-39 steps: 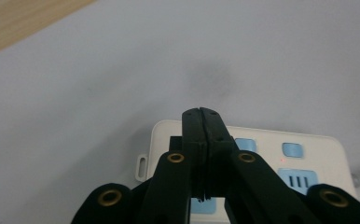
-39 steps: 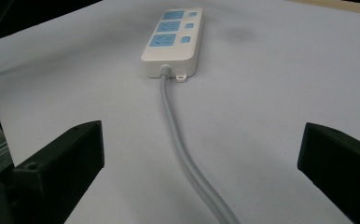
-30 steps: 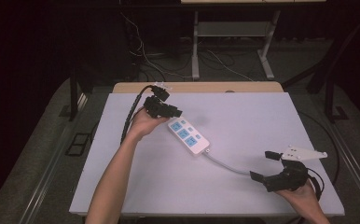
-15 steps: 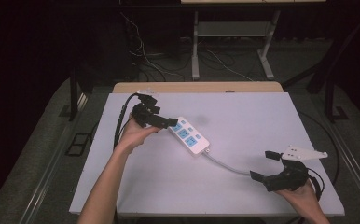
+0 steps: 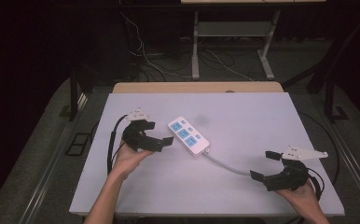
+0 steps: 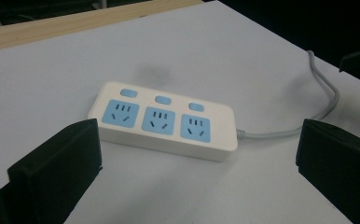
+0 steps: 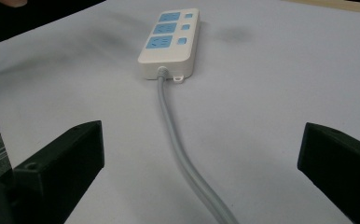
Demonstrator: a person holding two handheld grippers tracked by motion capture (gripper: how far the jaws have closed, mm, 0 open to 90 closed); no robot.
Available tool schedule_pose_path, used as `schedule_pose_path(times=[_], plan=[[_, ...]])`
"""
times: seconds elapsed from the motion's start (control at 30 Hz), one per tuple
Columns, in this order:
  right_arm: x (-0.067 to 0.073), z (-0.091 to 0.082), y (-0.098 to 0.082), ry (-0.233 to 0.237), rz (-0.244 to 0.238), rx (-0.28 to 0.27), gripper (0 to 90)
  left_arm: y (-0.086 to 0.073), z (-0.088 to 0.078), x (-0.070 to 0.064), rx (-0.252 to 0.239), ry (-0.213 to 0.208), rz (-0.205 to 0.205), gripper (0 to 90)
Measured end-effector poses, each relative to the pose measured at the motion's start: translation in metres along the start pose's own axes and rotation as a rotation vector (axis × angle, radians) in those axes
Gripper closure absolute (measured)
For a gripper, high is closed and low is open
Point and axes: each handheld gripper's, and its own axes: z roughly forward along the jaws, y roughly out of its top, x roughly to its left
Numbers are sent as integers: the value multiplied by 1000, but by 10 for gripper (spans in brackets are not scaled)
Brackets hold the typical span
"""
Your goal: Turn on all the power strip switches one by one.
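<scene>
A white plastic three-socket power strip with blue outlets (image 5: 189, 136) lies mid-table, its grey cord (image 5: 227, 165) trailing toward the near right corner, both black two-jaw grippers, left (image 5: 155, 133) and right (image 5: 265, 164), spread wide and empty, seemingly poised to grasp it.

- On your table (image 5: 243, 116), the power strip (image 5: 189, 136) lies left of centre, set at a slant.
- Its cable (image 5: 227, 165) leaves the near-right end and runs across the table toward your right gripper (image 5: 262, 165).
- Your left gripper (image 5: 162, 133) sits just left of the strip, jaws spread apart.
- Your right gripper sits near the front right corner, well apart from the strip, jaws spread, with the cable running between them.
</scene>
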Motion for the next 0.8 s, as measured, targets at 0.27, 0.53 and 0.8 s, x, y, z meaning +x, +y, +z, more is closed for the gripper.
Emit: schedule_pose_path(times=[0.27,0.53,0.8], plan=[[2,1,0,5,18,2,5,-36,-10,-26,-25,17,52,0],[5,5,-2,15,27,13,4,-69,-21,-32,-50,7,37,0],[7,7,-3,22,31,14,5,-85,-27,-29,-47,9,9,0]])
